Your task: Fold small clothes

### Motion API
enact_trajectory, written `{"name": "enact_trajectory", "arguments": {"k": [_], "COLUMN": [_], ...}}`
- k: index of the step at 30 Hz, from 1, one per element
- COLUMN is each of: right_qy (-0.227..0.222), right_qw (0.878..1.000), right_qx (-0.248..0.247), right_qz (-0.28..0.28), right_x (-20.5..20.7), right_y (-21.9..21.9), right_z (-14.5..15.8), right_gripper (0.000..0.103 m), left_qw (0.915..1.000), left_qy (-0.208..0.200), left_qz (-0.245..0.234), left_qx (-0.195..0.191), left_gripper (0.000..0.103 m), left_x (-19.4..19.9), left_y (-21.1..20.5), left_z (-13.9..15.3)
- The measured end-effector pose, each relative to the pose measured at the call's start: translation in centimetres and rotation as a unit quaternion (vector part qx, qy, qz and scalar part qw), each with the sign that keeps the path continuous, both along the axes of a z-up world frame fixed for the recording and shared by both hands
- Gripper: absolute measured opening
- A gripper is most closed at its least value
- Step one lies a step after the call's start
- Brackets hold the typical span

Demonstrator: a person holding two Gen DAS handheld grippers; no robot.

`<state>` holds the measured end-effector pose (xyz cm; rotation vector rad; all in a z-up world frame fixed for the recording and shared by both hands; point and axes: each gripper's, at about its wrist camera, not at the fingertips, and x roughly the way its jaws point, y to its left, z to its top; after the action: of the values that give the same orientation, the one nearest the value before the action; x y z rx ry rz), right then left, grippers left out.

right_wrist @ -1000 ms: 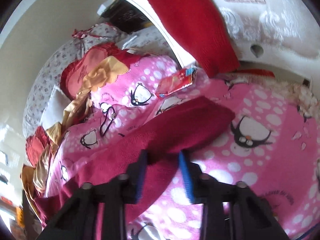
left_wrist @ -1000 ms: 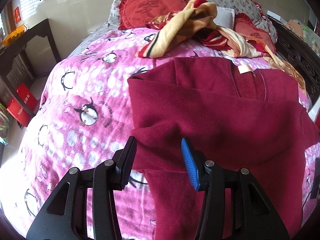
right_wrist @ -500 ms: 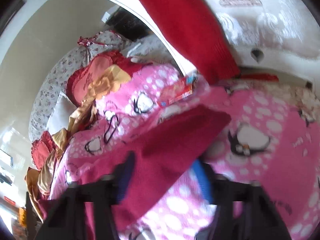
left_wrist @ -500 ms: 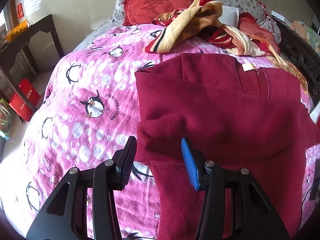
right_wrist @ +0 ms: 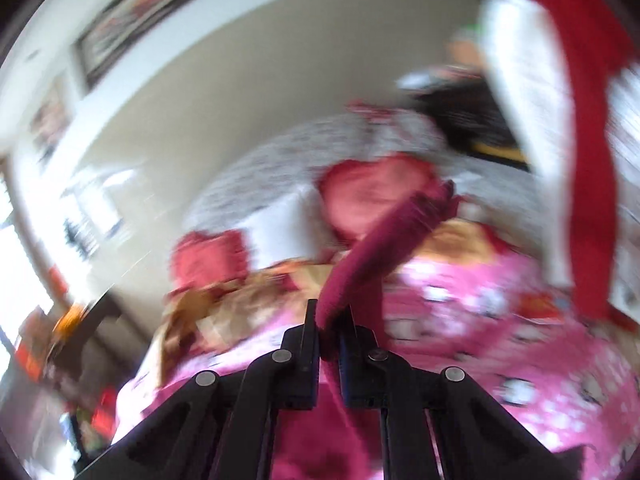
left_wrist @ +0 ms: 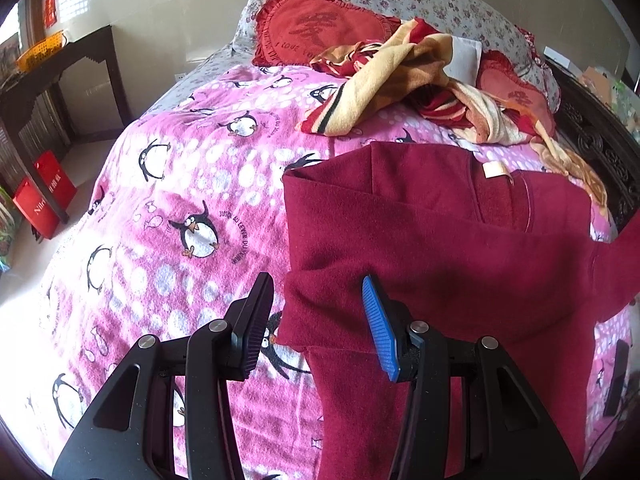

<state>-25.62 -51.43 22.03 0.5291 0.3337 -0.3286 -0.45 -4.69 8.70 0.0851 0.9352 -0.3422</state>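
A dark red fleece garment [left_wrist: 440, 248] lies on the pink penguin blanket [left_wrist: 192, 208], its left side folded in over the body. My left gripper [left_wrist: 318, 320] is open and empty just above the garment's near left edge. In the blurred right wrist view, my right gripper [right_wrist: 330, 326] is shut on a sleeve [right_wrist: 380, 248] of the same garment and holds it lifted off the bed.
A crumpled yellow and red blanket [left_wrist: 392, 80] and red heart pillows [left_wrist: 316, 36] lie at the head of the bed. A dark side table [left_wrist: 52, 76] and red bags [left_wrist: 44, 196] stand at the left. A carved dark bed frame [left_wrist: 600, 152] runs along the right.
My right gripper has closed on the sleeve and swung it up off the bed. My left gripper has drawn back slightly and stays open.
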Motion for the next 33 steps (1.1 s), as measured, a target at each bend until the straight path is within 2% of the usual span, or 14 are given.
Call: {"name": "enact_trajectory", "arguments": {"k": [4, 8, 13, 15, 17, 18, 19, 21, 23, 24, 26, 29, 30, 33], "right_qy": [0.005, 0.040, 0.124, 0.177, 0.239, 0.255, 0.249, 0.231, 0.213, 0.205, 0.202, 0.230, 0.226, 0.195], "right_qw": [0.995, 0.980, 0.958, 0.944, 0.926, 0.921, 0.923, 0.927, 0.932, 0.936, 0.938, 0.933, 0.936, 0.950], "right_qx": [-0.020, -0.028, -0.039, -0.050, -0.018, 0.004, 0.012, 0.012, 0.003, -0.009, -0.030, -0.070, -0.077, -0.056], "right_qz": [0.100, 0.194, 0.255, 0.275, 0.292, 0.295, 0.293, 0.296, 0.293, 0.286, 0.279, 0.268, 0.258, 0.236], "right_x": [4.8, 9.8, 14.8, 16.5, 17.9, 18.0, 17.6, 16.4, 14.6, 13.5, 12.1, 10.9, 9.9, 6.7], "right_y": [7.1, 14.7, 23.3, 25.8, 26.6, 26.3, 26.0, 25.5, 25.1, 25.0, 24.9, 25.1, 24.8, 23.2], "right_z": [1.2, -1.3, -9.7, -13.9, -17.4, -18.4, -18.3, -17.0, -15.2, -14.7, -13.7, -12.7, -12.2, -11.4], "right_gripper": [0.007, 0.007, 0.007, 0.009, 0.011, 0.011, 0.011, 0.018, 0.045, 0.049, 0.050, 0.050, 0.050, 0.050], "left_qw": [0.9999, 0.9996, 0.9980, 0.9968, 0.9949, 0.9944, 0.9941, 0.9932, 0.9914, 0.9901, 0.9893, 0.9906, 0.9901, 0.9887], "left_qy": [0.002, 0.005, 0.014, 0.027, 0.042, 0.044, 0.043, 0.038, 0.039, 0.042, 0.045, 0.058, 0.068, 0.088], "left_qz": [0.001, 0.001, -0.012, -0.024, -0.038, -0.042, -0.045, -0.052, -0.064, -0.074, -0.088, -0.087, -0.086, -0.098], "left_qx": [-0.011, -0.029, -0.061, -0.072, -0.084, -0.087, -0.089, -0.096, -0.108, -0.111, -0.107, -0.088, -0.088, -0.072], "left_gripper": [0.046, 0.046, 0.046, 0.047, 0.048, 0.048, 0.050, 0.058, 0.059, 0.059, 0.059, 0.059, 0.059, 0.059], "left_x": [0.0, 0.1, 0.2, 0.3, 0.2, 0.2, 0.1, -0.2, -0.4, -0.5, -0.8, -1.1, -1.1, -1.3], "left_y": [0.5, 1.3, 1.8, 1.6, 1.3, 1.2, 0.9, 0.3, -0.6, -1.2, -2.1, -2.6, -2.7, -3.8], "left_z": [0.1, 0.4, 0.7, 0.7, 0.7, 0.7, 0.8, 1.0, 1.1, 1.1, 1.1, 0.5, 0.1, -1.3]}}
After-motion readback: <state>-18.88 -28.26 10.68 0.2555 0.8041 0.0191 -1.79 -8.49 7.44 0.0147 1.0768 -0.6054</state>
